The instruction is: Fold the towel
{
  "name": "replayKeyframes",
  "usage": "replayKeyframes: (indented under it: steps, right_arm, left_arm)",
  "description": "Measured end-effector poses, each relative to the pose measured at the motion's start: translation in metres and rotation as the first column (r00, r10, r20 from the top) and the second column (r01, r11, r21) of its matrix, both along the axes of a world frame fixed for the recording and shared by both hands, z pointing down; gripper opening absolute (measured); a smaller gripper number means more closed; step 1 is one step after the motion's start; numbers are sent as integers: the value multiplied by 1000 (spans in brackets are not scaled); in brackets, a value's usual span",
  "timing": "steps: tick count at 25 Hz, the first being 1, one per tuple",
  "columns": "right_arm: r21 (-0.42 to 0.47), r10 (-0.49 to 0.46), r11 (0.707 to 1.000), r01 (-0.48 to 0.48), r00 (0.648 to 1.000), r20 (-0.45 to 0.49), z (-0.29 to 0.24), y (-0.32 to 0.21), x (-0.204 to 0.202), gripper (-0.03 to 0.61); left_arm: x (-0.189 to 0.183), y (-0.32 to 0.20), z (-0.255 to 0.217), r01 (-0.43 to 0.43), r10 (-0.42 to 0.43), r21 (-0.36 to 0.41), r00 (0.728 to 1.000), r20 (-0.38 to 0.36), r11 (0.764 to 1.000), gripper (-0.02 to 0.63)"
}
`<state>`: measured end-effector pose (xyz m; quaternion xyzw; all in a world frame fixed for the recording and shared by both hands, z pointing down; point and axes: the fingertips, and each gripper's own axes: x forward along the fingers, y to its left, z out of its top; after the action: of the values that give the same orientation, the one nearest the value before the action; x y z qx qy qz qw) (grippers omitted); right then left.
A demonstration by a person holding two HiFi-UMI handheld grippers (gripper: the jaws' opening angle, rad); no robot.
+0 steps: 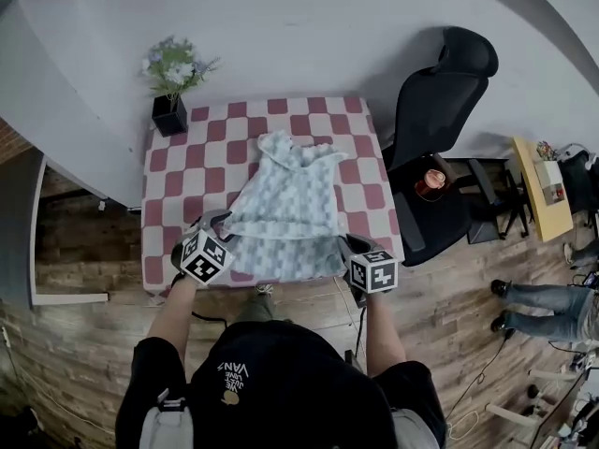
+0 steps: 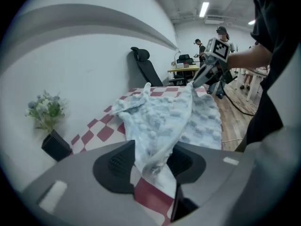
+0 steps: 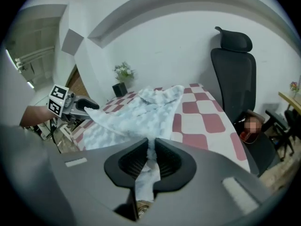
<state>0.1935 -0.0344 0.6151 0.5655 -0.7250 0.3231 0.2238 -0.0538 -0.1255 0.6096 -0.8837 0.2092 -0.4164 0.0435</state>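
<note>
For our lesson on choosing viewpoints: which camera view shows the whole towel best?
The head view: the towel shows almost whole on the checked table. Each gripper view shows it foreshortened from one near corner, with the far edge hard to trace.

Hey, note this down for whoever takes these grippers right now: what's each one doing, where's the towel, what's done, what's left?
Left gripper: jaws apart, a corner of the towel lying loose between them.
Right gripper: jaws shut on the other corner.
Towel: on the checked table. Both corners are at the near edge, and the top layer lies over a lower one, bunched at the far end.
Done: the first fold looks pulled over.
Left: probably release the right corner, smooth the bunch, fold again.
</note>
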Motion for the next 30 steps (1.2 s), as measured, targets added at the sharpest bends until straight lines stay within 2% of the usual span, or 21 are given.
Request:
replayKeyframes:
  steps: [1,3,5,11,17,19,20,23,24,26,28,30]
  right_arm:
    - [-14,14,1000,-14,1000,-16,3,-6,5,56]
    - [-11,40,999,-40,999,-28,3,-20,14,117]
    - [22,58,998,-57,998,-30,-7,-38,23,166]
    - [82,62,995,-56,995,-80,-24,-106,37,169]
    - [121,-28,991,62,964,-263,-33,-167,49,173]
    - [114,-106,981,157,925,-364,-33,-183,49,184]
    - [97,-160,971,221,890,-426,-31,-189,48,196]
    - [-2,-335,912,410,742,-581,-19,-202,43,234]
    - [-36,-379,892,450,701,-605,-15,-205,42,238]
    - [-94,-443,860,501,643,-625,-6,-210,40,238]
    - [-140,-487,836,530,601,-633,2,-212,40,238]
    - [-175,-525,812,556,567,-635,8,-213,39,237]
  left_arm:
    - [3,-3,4,-28,28,-42,1000,-7,999,184]
    - [10,-7,5,-97,95,-110,995,-23,989,222]
    - [12,-20,0,-139,136,-124,990,-36,982,239]
    - [24,-91,-21,-125,124,-21,991,-56,992,239]
    - [41,-151,-28,-135,138,95,990,-25,986,239]
    - [49,-168,-25,-158,158,143,987,10,977,239]
    - [53,-176,-23,-176,172,167,984,35,970,239]
    - [68,-196,-11,-256,234,224,965,118,940,239]
    - [74,-201,-5,-293,262,234,953,154,927,238]
    - [82,-209,9,-377,321,245,917,238,893,238]
    - [90,-213,22,-457,378,249,873,308,854,238]
    - [98,-217,33,-516,422,247,837,347,820,238]
